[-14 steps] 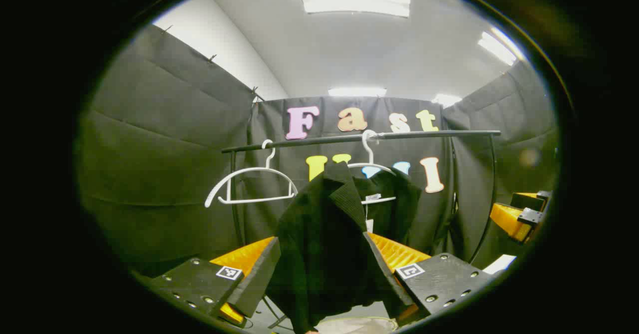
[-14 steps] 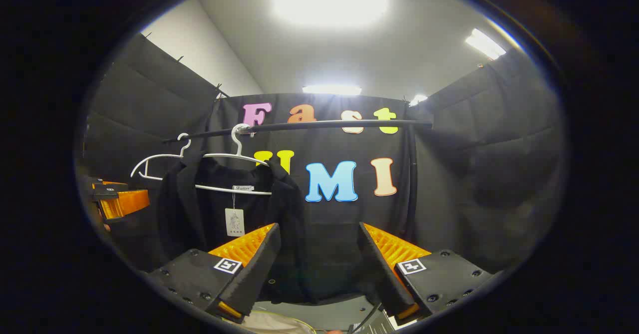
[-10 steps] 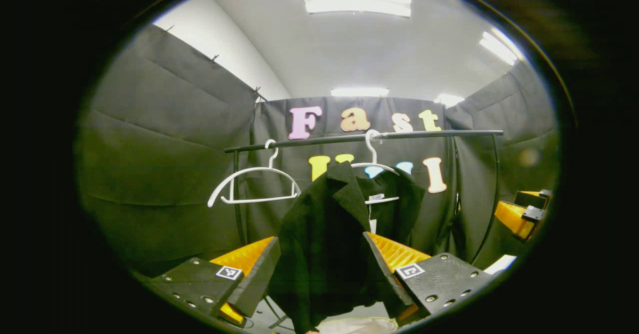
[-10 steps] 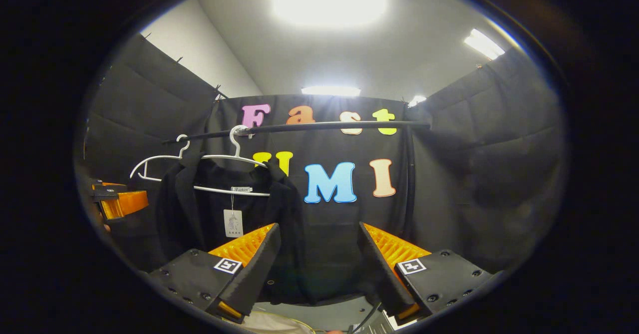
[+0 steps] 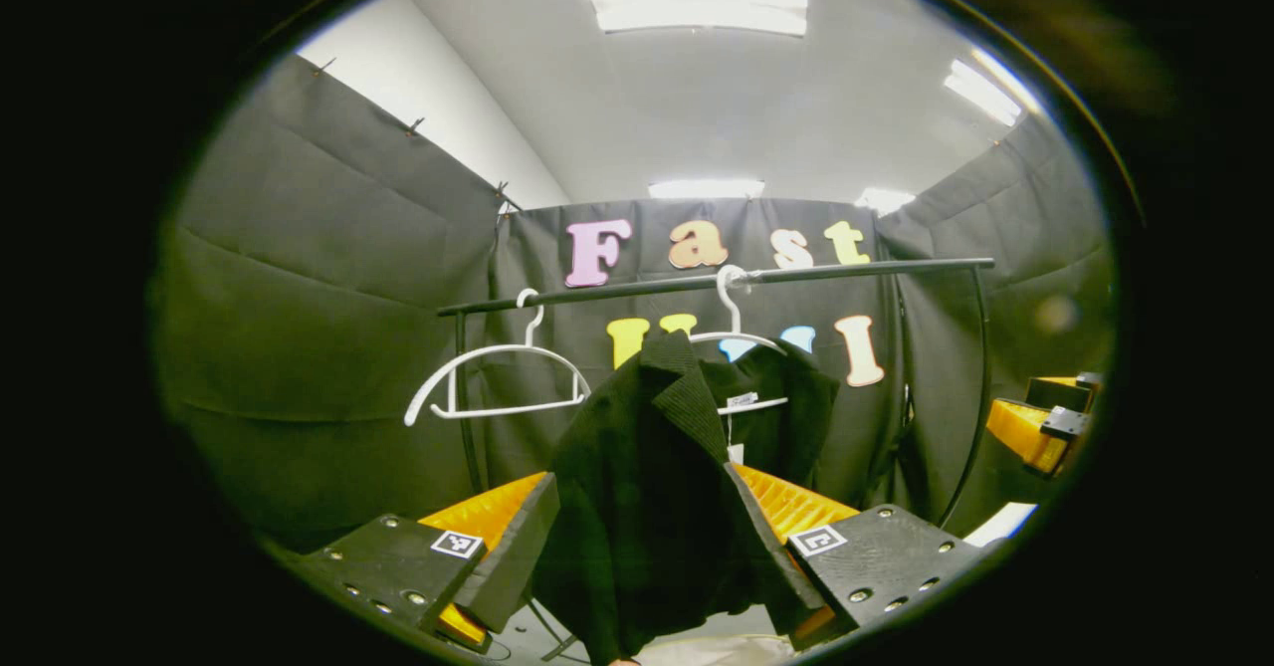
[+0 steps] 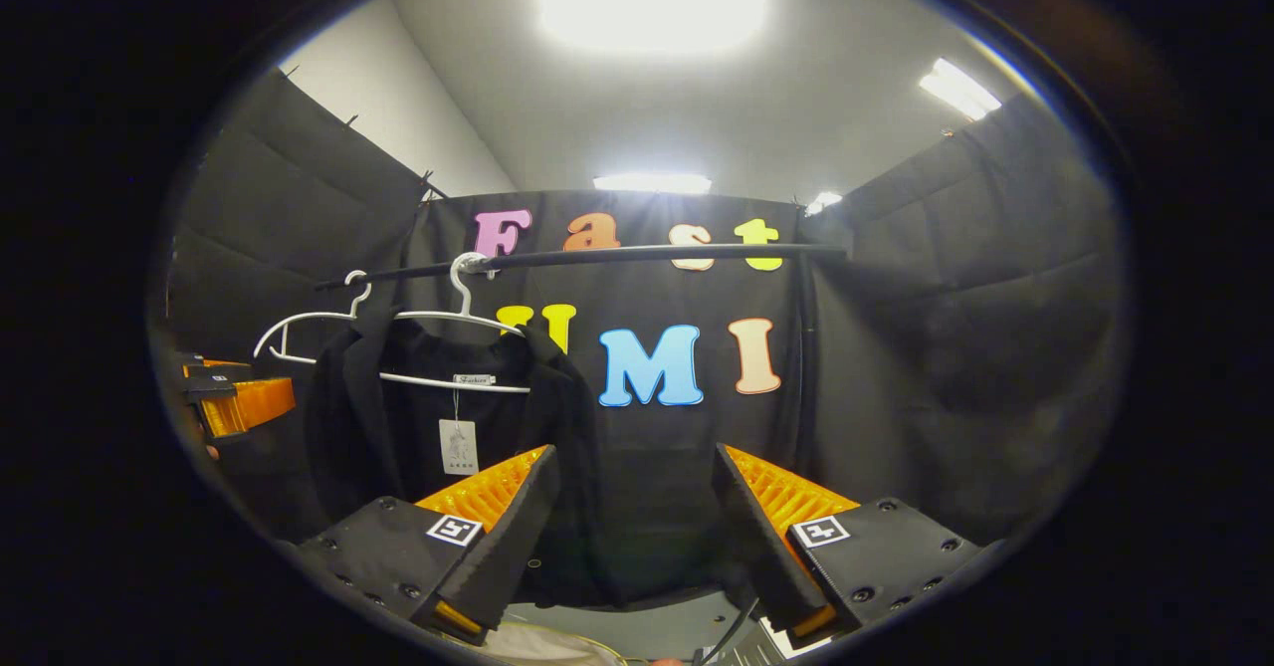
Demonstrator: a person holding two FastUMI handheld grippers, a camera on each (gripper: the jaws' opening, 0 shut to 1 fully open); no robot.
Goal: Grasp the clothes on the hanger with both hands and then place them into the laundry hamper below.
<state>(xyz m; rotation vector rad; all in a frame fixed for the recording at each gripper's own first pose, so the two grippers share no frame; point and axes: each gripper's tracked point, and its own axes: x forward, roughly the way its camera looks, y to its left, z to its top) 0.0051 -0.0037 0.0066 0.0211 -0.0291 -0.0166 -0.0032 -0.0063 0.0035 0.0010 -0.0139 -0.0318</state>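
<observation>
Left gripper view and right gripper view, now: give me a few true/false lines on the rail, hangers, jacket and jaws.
1. Two white hangers hang on the rail. True.
2. The black jacket hangs on the hanger nearer the rail's left post in the left gripper view. False: that hanger is bare; the jacket is on the other hanger.
3. The left gripper has its jaws open with the jacket's cloth between them. True.
4. The right gripper is shut on the jacket's sleeve. False: its jaws stand open.
5. A paper tag dangles inside the jacket. True.
6. The jacket lies in the hamper. False: it is on its hanger.
</observation>
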